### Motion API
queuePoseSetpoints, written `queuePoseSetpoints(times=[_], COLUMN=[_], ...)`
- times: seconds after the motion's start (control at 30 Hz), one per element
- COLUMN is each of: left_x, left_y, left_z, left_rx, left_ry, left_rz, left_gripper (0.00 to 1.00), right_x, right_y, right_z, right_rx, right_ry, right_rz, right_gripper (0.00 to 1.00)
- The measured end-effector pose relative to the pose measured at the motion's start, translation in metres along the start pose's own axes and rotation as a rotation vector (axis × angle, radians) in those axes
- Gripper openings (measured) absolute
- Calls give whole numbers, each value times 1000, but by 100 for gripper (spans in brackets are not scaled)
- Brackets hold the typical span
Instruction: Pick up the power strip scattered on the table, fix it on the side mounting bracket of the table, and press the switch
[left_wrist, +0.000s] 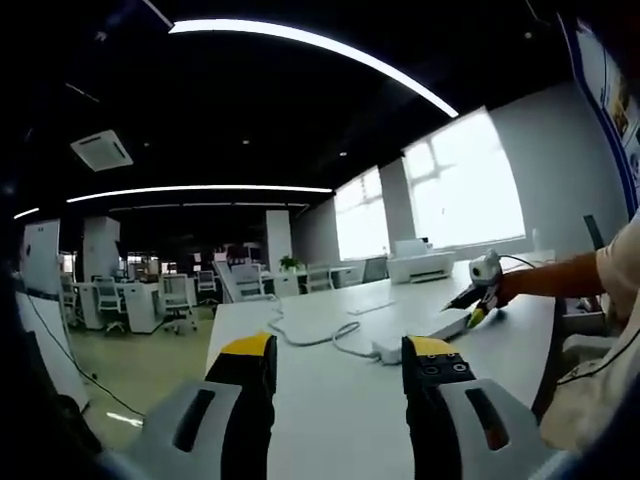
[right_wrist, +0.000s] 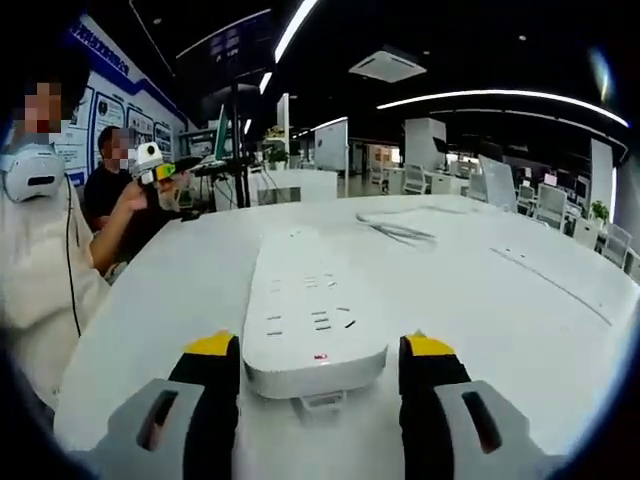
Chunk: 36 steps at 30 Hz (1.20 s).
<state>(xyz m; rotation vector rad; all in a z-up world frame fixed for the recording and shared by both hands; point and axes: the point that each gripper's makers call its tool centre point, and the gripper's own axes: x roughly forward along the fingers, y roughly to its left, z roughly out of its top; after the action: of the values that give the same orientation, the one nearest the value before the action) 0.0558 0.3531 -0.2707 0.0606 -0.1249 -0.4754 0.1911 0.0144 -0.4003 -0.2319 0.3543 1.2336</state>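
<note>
A long white power strip (right_wrist: 310, 300) lies flat on the white table (right_wrist: 520, 320), its near end between my right gripper's (right_wrist: 320, 348) yellow-tipped jaws. The jaws stand open on either side of it, with a thin gap on each side. A small white bracket-like piece (right_wrist: 318, 405) shows just below that end. In the left gripper view the strip (left_wrist: 425, 338) lies ahead to the right, its cable (left_wrist: 310, 338) looping leftward. The right gripper (left_wrist: 478, 295), held by a person's arm, points down at the strip's far end. My left gripper (left_wrist: 338, 350) is open and empty above the table (left_wrist: 330, 420).
The left gripper (right_wrist: 150, 162) is held up at the far left by a person's hand. A second person sits behind. More cable (right_wrist: 400, 230) lies farther along the table. A printer (left_wrist: 420, 266) stands at the table's far end; desks and chairs (left_wrist: 180, 300) fill the room.
</note>
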Motion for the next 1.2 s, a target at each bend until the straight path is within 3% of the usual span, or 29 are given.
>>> queuePoseSetpoints(times=[0.23, 0.63, 1.2], left_x=[1, 2, 11], left_y=[-1, -2, -13], left_z=[-2, -3, -6], left_rx=[-1, -2, -31], left_ry=[6, 12, 10], left_rz=[-8, -11, -36], left_gripper=[55, 56, 57], right_x=[2, 2, 0], right_y=[2, -1, 0], right_z=[2, 3, 3], right_rx=[-18, -19, 97], right_ry=[-2, 0, -7], right_rz=[1, -20, -21], right_gripper=[51, 49, 48])
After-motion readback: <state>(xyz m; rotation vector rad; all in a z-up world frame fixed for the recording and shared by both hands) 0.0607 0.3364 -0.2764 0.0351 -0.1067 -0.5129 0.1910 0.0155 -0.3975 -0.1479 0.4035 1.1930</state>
